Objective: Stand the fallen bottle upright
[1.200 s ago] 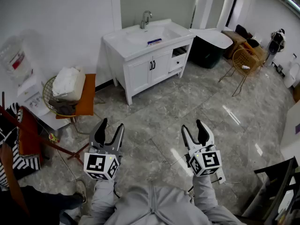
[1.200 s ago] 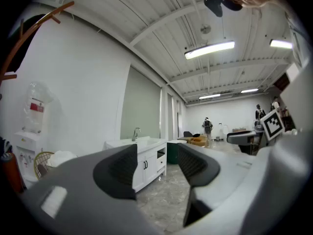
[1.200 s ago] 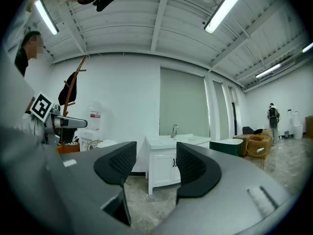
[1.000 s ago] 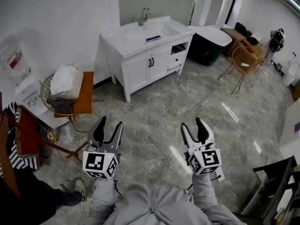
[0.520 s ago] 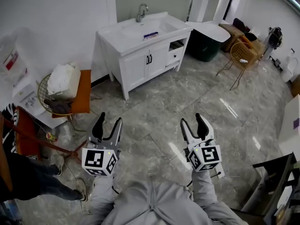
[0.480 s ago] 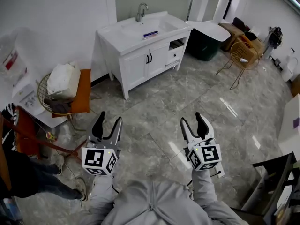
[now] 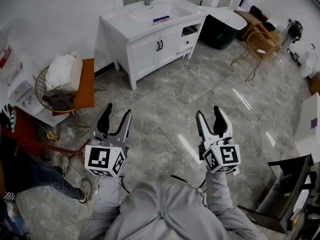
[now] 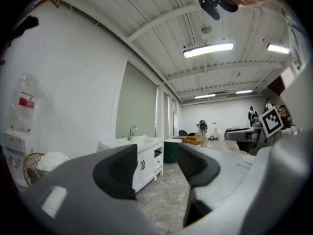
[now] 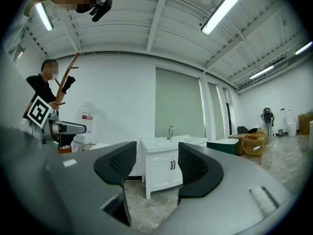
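Note:
No bottle that I can tell as such shows in any view. A small dark-blue object [image 7: 161,19] lies on top of the white sink cabinet [image 7: 150,44] at the far wall; what it is cannot be made out. My left gripper [image 7: 116,112] and right gripper [image 7: 209,113] are held side by side over the grey marble floor, well short of the cabinet. Both are open with nothing between their jaws. The cabinet with its tap appears beyond the left gripper [image 8: 156,166] in the left gripper view and beyond the right gripper [image 9: 156,168] in the right gripper view.
An orange chair [image 7: 89,91] carrying a white bag [image 7: 62,71] stands left of the cabinet, beside a wire basket. A dark green bin [image 7: 220,31] and a wire chair [image 7: 257,46] are to its right. A person [image 7: 22,169] stands at my left. Dark furniture [image 7: 292,184] is at lower right.
The view has tilted down a little, so the cabinet sits higher in the frame. The person at the left has shifted. Both grippers keep the same open pose.

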Demonstrator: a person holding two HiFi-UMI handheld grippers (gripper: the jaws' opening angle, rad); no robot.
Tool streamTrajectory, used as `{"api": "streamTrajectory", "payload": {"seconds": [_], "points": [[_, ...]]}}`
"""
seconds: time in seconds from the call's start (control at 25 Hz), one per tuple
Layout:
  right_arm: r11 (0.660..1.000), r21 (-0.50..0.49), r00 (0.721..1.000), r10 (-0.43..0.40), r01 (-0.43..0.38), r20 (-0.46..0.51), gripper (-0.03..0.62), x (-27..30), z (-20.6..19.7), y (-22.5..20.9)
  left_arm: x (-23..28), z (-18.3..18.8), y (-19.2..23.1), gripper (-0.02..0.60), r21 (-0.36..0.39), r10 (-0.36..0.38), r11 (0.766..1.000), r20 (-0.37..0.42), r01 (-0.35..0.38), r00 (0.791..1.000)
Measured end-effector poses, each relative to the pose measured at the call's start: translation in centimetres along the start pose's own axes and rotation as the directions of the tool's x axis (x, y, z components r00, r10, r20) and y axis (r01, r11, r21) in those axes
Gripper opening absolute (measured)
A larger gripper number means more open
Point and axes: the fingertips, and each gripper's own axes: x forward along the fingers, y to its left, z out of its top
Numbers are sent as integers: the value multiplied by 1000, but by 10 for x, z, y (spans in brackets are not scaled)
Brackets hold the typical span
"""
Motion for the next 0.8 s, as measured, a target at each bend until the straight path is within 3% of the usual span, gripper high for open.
{"api": "streamTrajectory", "payload": {"seconds": [0.2, 0.36, 0.8], "points": [[1000, -2, 999, -15, 15, -32, 255, 16, -13, 3, 19, -13, 18, 276, -17, -10, 1000, -15, 10, 1000], [999, 0, 998, -35, 35, -48, 255, 36, -20, -19, 53, -17, 21, 275, -18, -26, 1000, -19, 26, 999], [999, 17, 998, 49, -48, -32, 255, 189, -20, -104, 215, -2, 52, 276, -5, 38, 999, 0, -38, 999]]}}
